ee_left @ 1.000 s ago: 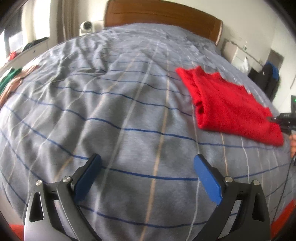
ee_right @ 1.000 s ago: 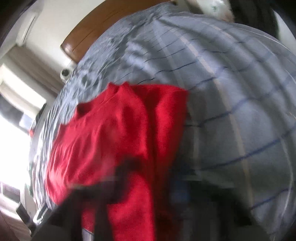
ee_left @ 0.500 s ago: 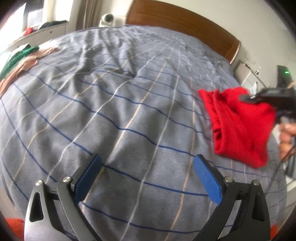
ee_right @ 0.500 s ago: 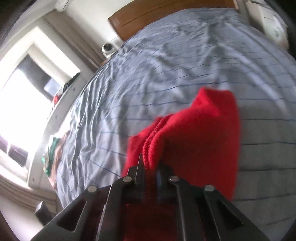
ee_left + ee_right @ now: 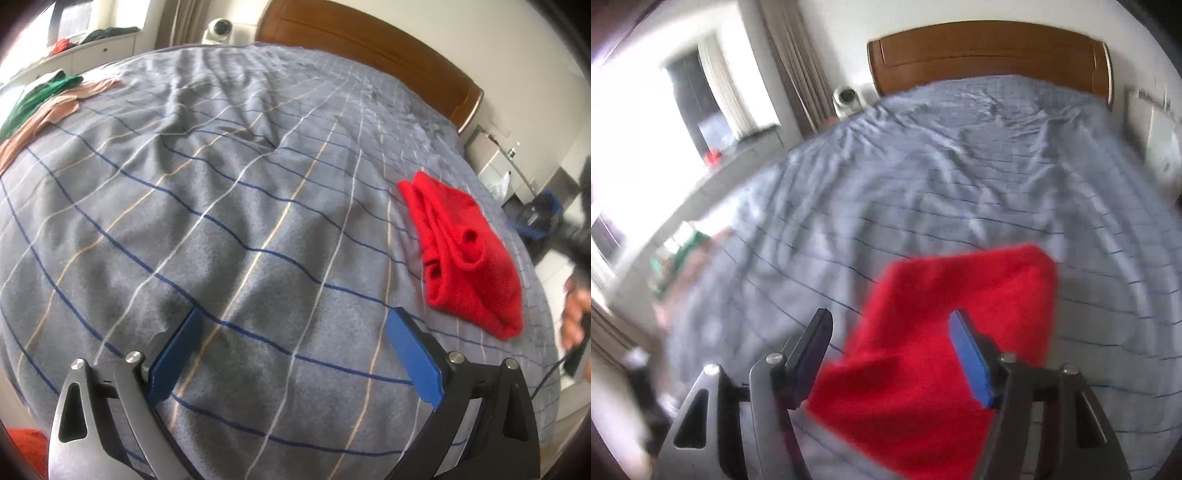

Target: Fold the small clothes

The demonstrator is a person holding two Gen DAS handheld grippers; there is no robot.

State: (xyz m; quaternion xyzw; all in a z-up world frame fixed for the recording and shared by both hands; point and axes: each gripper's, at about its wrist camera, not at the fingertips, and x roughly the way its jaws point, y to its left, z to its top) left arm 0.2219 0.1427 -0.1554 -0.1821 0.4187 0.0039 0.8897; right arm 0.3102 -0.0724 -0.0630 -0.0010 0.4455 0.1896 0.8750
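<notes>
Red garment folded into a narrow bundle, lying on the right side of the grey checked bedcover, well short of the wooden headboard; rolled folds visible along its left edge. Same red cloth seen blurred in the right wrist view, spread directly below and ahead of the right gripper. Right gripper raised above the garment, angled down toward it, blue-padded fingers parted with nothing between them, not touching the cloth. Left gripper held low over bare bedcover, well to the left of the garment, pointing toward the headboard, fingers spread wide and empty. Right hand blurred at the far right edge of the left wrist view. Green and beige clothes heaped at the bed's far left edge. White camera beside the headboard.
</notes>
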